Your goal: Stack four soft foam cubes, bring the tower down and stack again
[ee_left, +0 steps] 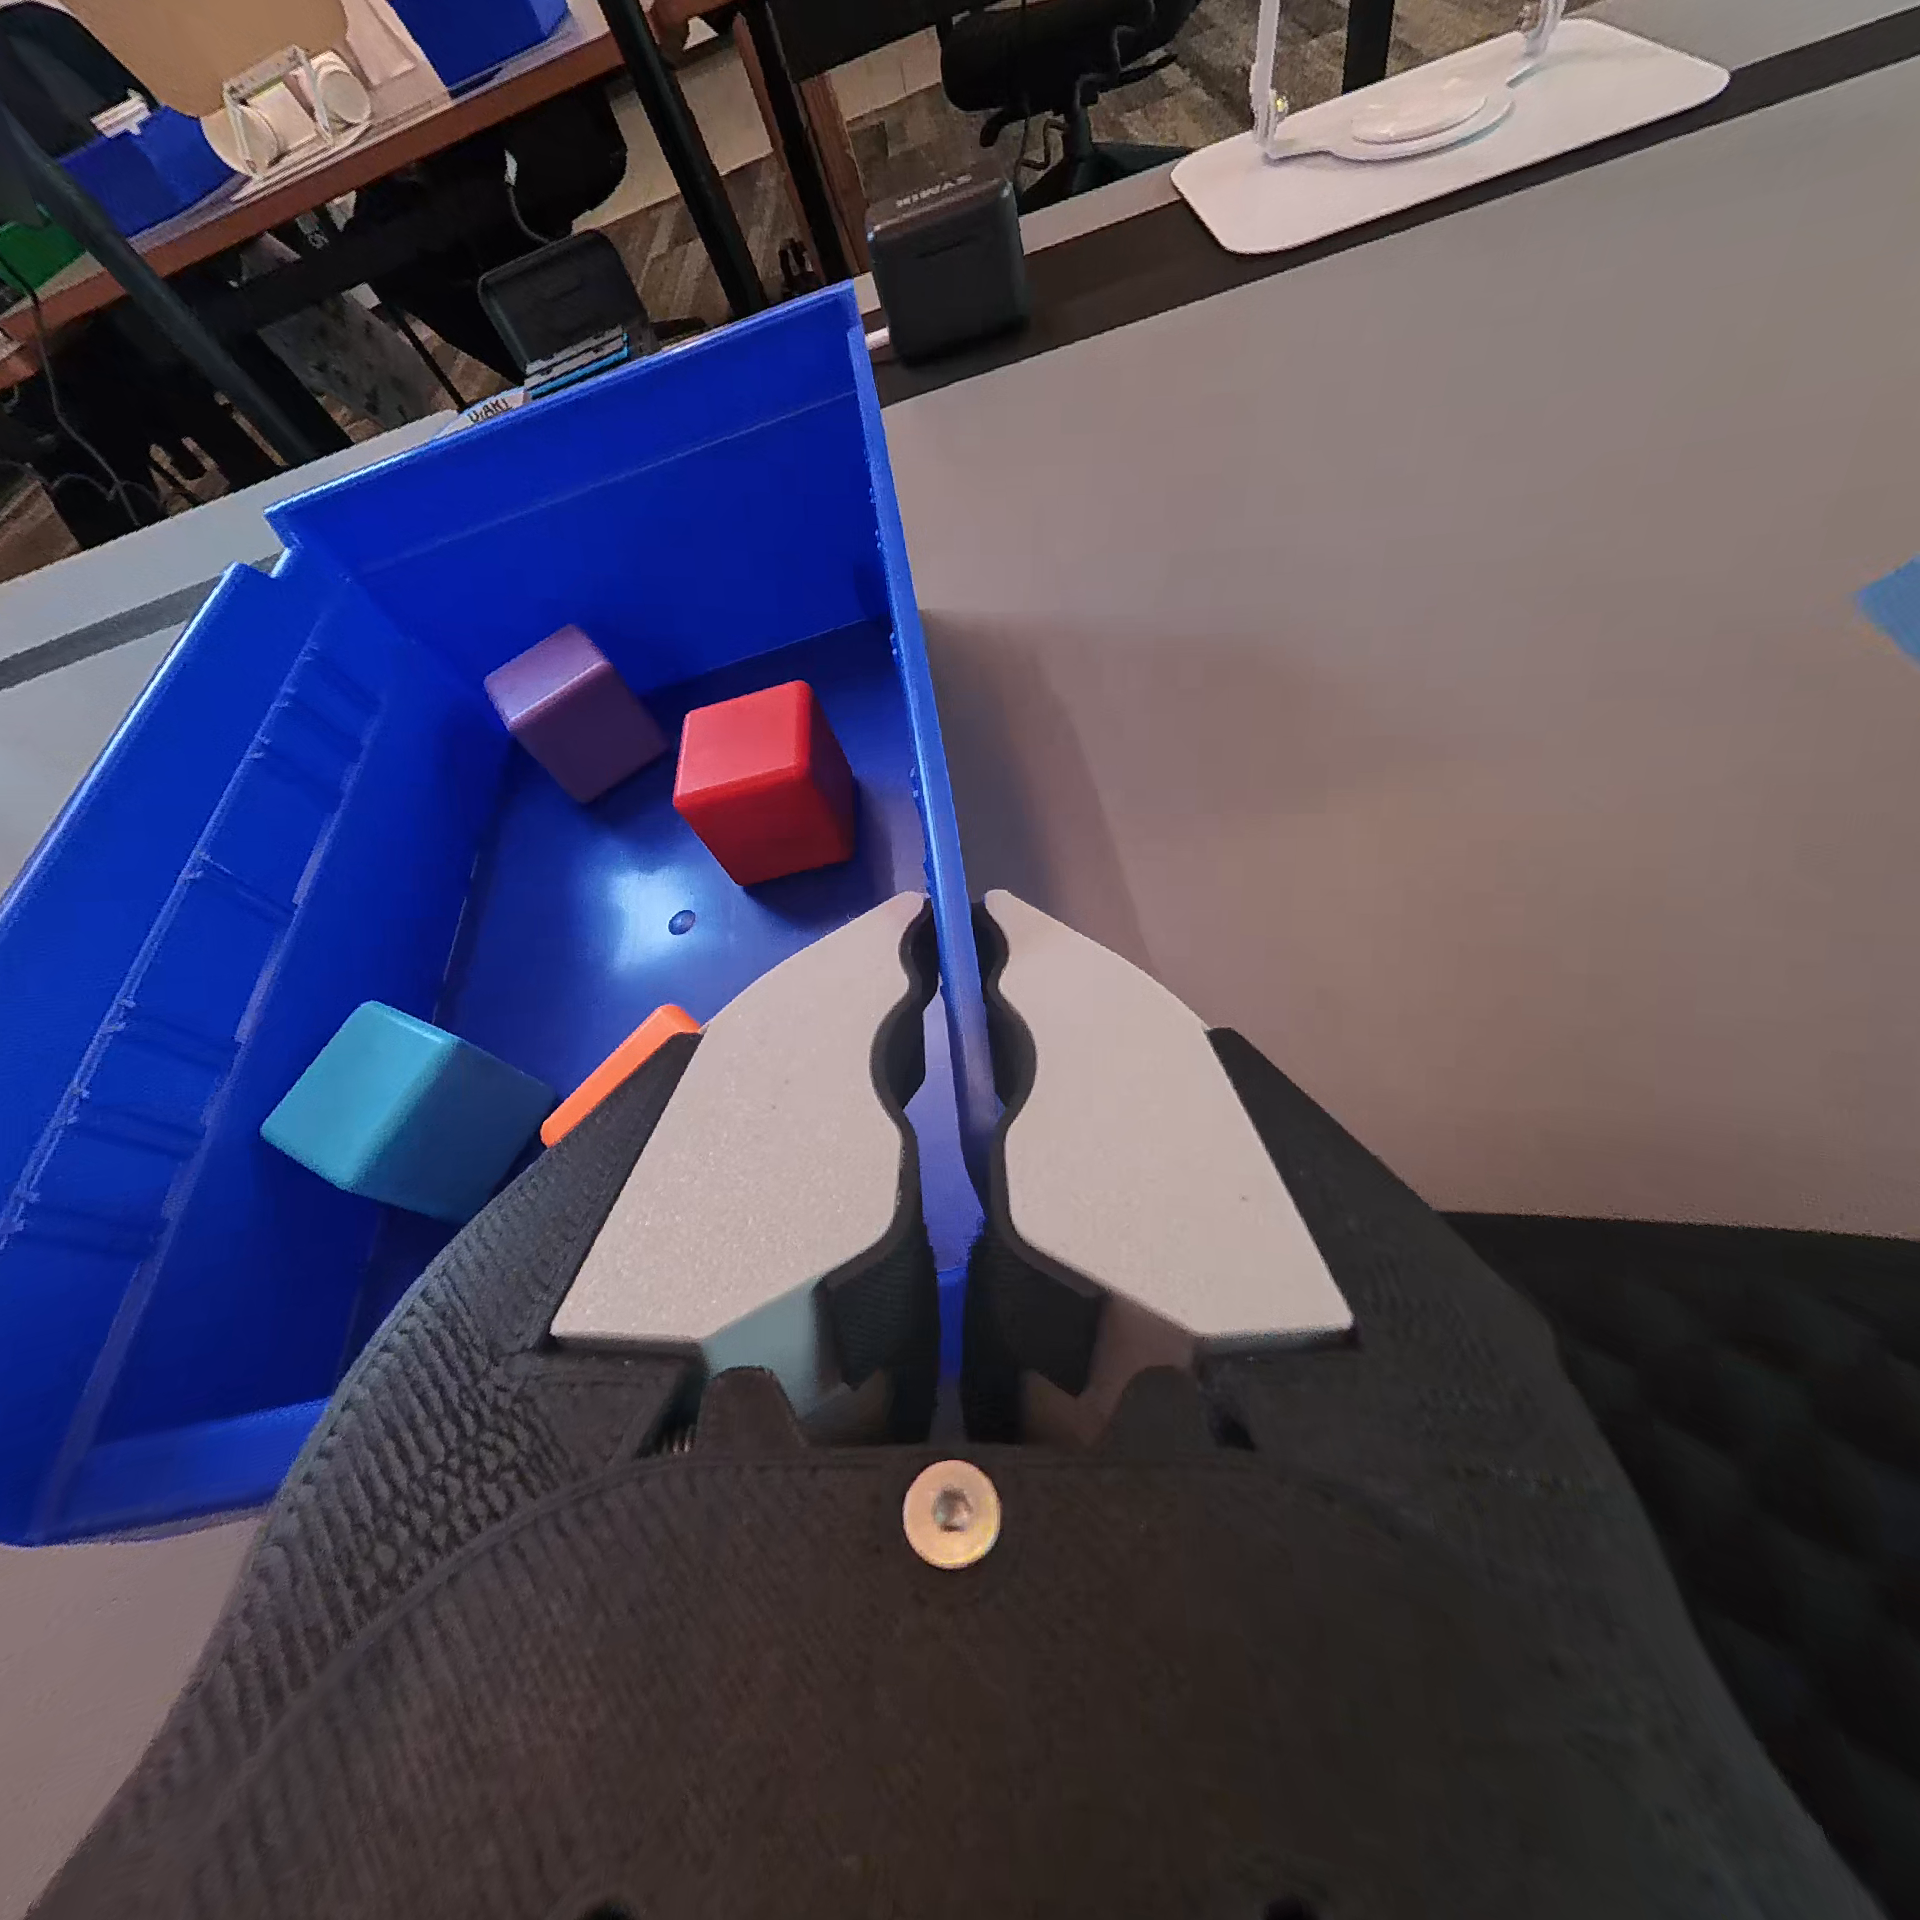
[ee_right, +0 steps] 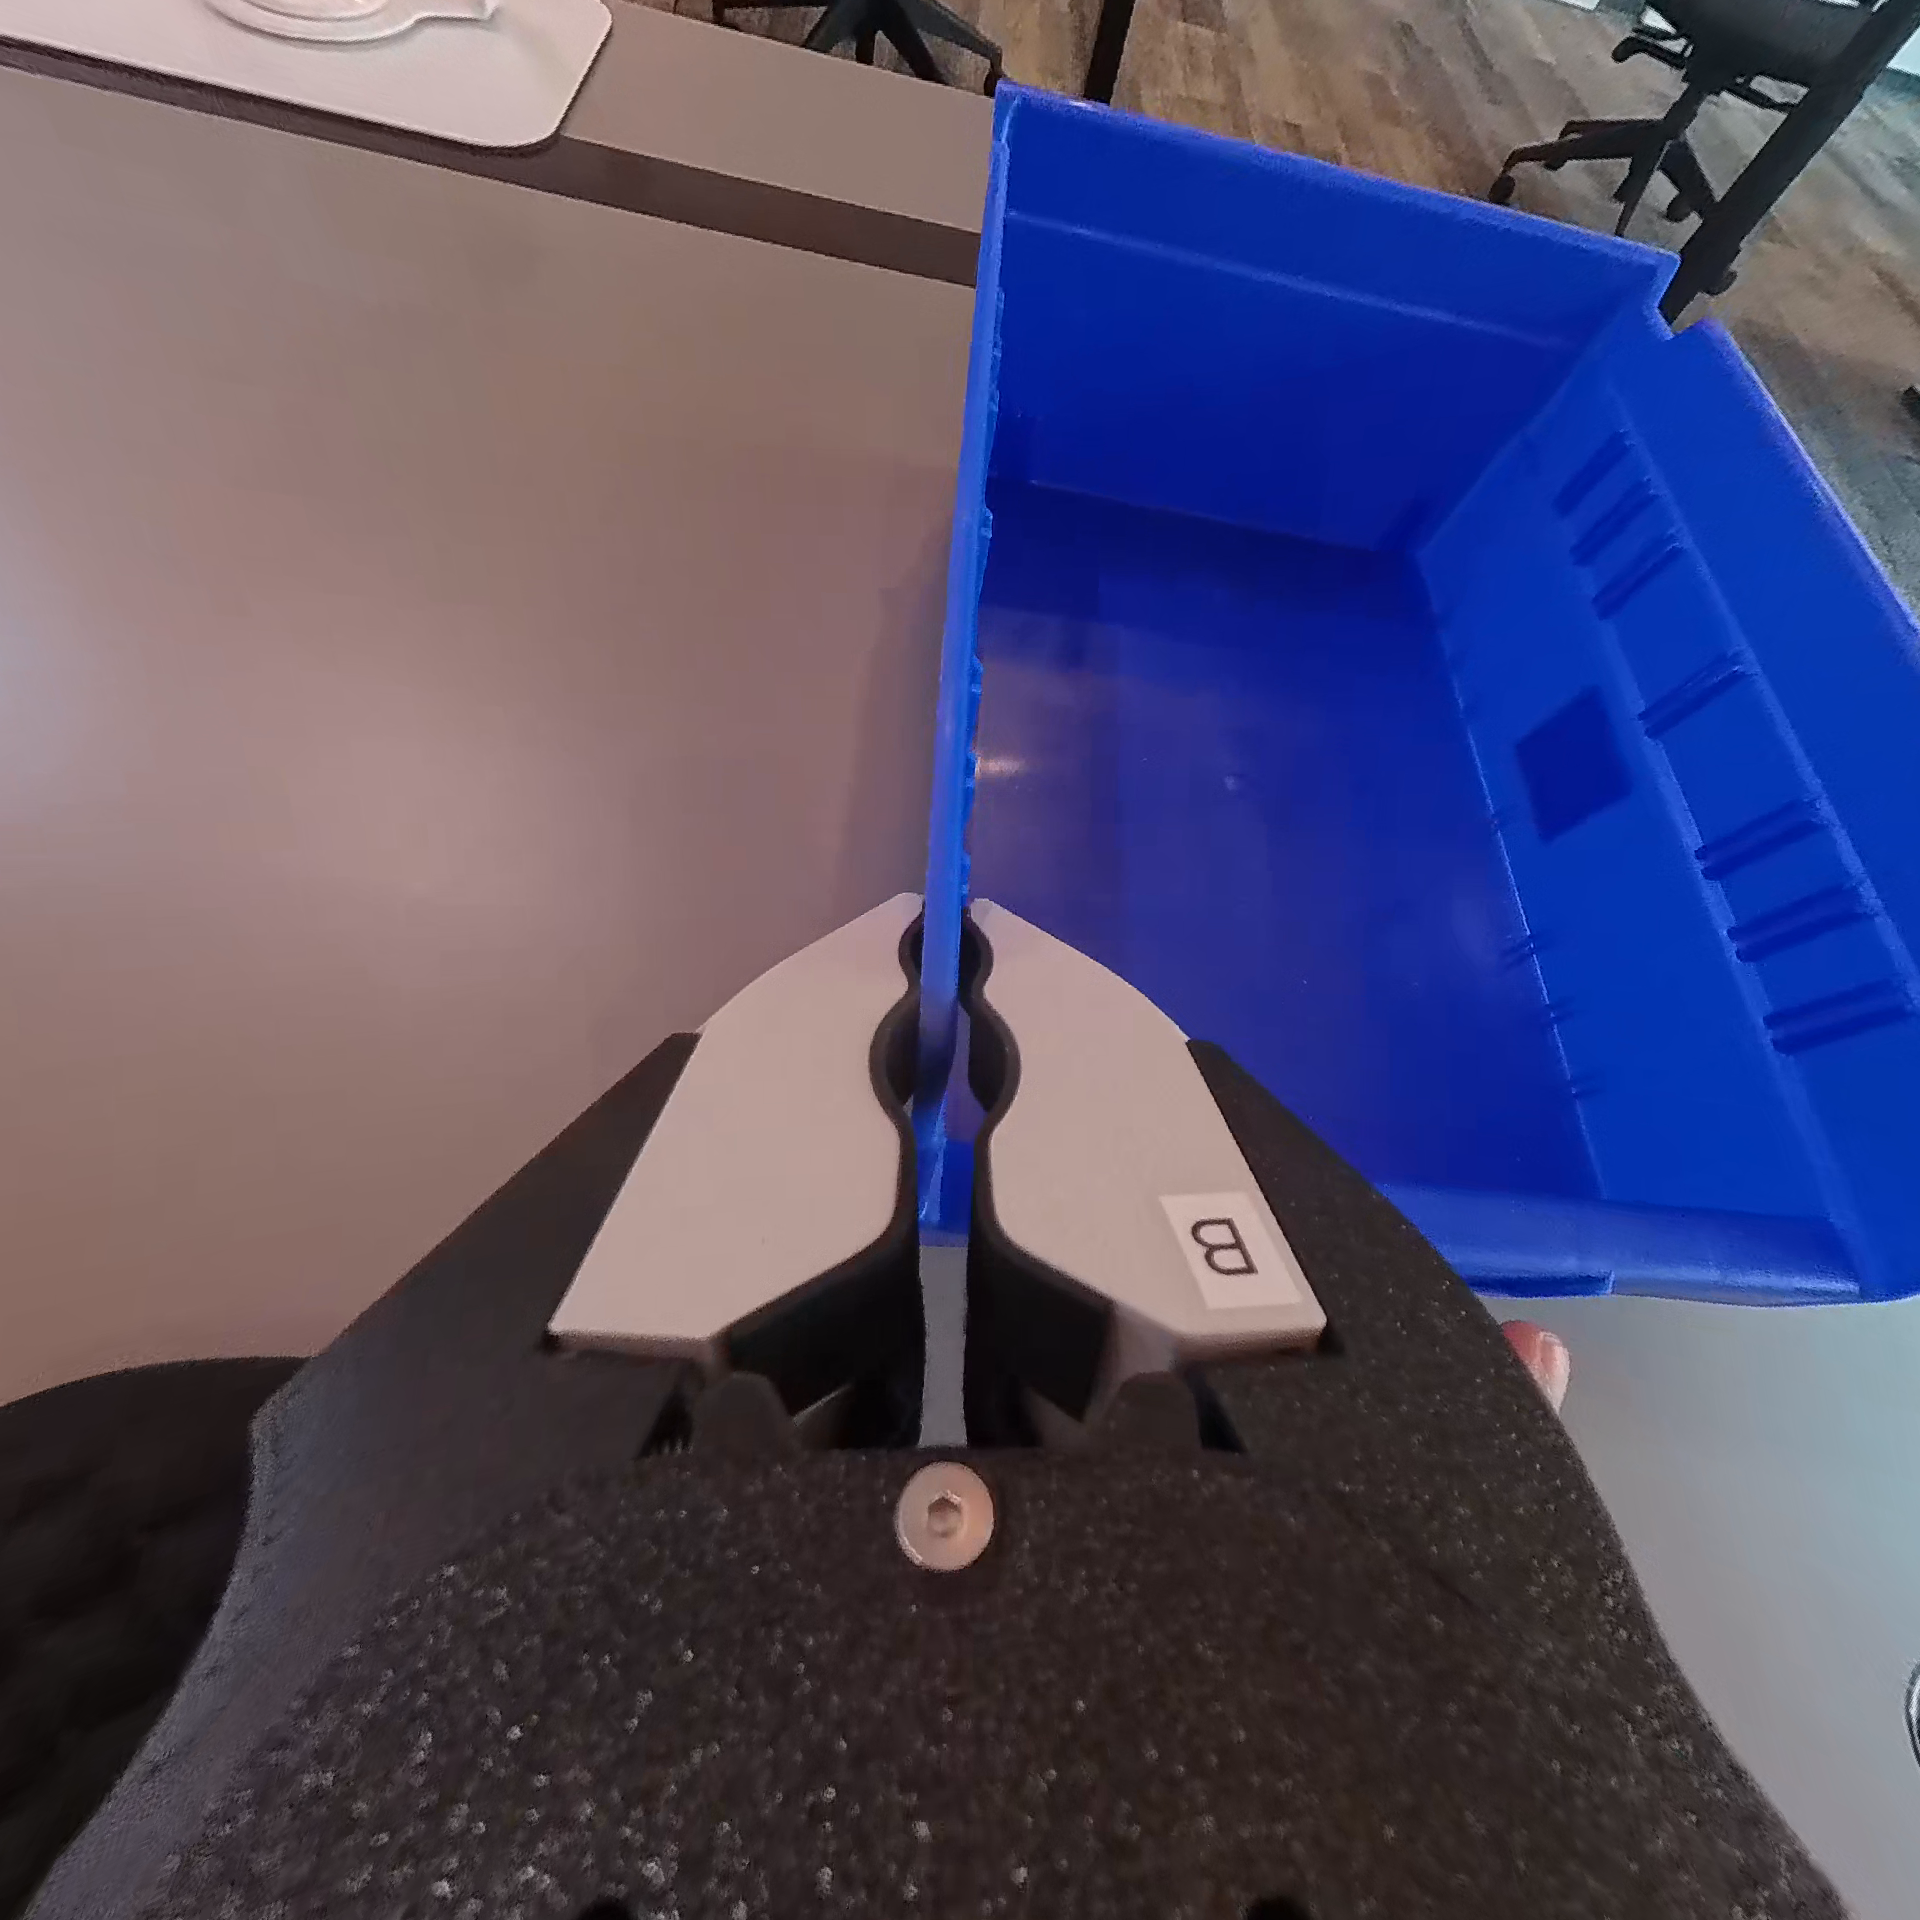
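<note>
Well, no tower yet: the purple cube (ee_left: pixel 574 709), red cube (ee_left: pixel 764 779), teal cube (ee_left: pixel 400 1107) and orange cube (ee_left: pixel 621 1070) lie loose on the floor of a blue bin (ee_left: pixel 208 935), so all the stacking looks left to do. Left gripper (ee_left: pixel 954 914) pinches that bin's side wall, jaws nearly together. Right gripper (ee_right: pixel 943 920) likewise clamps the wall of an empty blue bin (ee_right: pixel 1558 727).

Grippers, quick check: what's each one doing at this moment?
Left gripper: closed on the side wall of the blue bin with cubes.
Right gripper: closed on the side wall of the empty blue bin.
</note>
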{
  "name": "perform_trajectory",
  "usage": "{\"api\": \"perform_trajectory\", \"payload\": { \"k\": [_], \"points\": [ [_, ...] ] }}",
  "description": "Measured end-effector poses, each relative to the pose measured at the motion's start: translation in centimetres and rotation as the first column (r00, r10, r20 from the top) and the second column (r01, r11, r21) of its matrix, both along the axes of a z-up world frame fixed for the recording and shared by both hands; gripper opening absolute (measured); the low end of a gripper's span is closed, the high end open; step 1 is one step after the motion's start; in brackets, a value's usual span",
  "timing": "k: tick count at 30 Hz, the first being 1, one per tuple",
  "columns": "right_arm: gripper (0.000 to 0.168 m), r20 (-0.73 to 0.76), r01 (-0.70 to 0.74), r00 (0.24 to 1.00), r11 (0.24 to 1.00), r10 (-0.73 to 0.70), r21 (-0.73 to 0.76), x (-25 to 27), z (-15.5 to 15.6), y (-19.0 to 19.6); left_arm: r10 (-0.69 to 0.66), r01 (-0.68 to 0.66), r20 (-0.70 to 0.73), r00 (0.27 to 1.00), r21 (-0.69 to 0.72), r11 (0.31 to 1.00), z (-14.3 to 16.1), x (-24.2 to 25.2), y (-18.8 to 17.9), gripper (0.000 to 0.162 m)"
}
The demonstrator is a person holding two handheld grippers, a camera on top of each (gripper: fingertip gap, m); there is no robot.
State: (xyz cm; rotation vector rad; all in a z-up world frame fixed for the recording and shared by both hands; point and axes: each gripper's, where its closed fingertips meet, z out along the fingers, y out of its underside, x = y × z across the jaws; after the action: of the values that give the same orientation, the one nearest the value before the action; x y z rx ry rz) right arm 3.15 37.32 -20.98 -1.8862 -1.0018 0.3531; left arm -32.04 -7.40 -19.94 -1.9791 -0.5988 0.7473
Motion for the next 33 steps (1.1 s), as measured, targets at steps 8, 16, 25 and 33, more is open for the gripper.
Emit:
{"api": "perform_trajectory", "payload": {
  "k": [8, 16, 25, 33],
  "points": [
    [0.002, -0.001, 0.011, 1.0, 1.0, -0.011, 0.005, -0.2, 0.0, 0.4, 0.011, -0.011, -0.013, 1.0, -0.002, 1.0, 0.0, -2.2, 0.9, 0.005],
    [0.002, 0.038, 0.027, 0.999, 1.0, -0.028, 0.016, 0.2, 0.0, -0.3, 0.002, -0.002, -0.01, 1.0, 0.024, 1.0, 0.0, -3.6, 0.6, 0.004],
    [0.002, 0.034, 0.022, 0.999, 1.0, -0.022, 0.015, 0.1, 0.0, -1.0, 0.017, -0.017, -0.002, 1.0, 0.034, 0.999, 0.0, -3.5, 0.6, 0.004],
    [0.079, -0.011, -0.106, 0.994, 0.994, 0.106, 0.002, -1.1, -0.1, -2.3, -0.06, 0.059, 0.035, 0.998, 0.034, 0.998, 0.2, -1.9, 0.7, 0.085]
  ]
}}
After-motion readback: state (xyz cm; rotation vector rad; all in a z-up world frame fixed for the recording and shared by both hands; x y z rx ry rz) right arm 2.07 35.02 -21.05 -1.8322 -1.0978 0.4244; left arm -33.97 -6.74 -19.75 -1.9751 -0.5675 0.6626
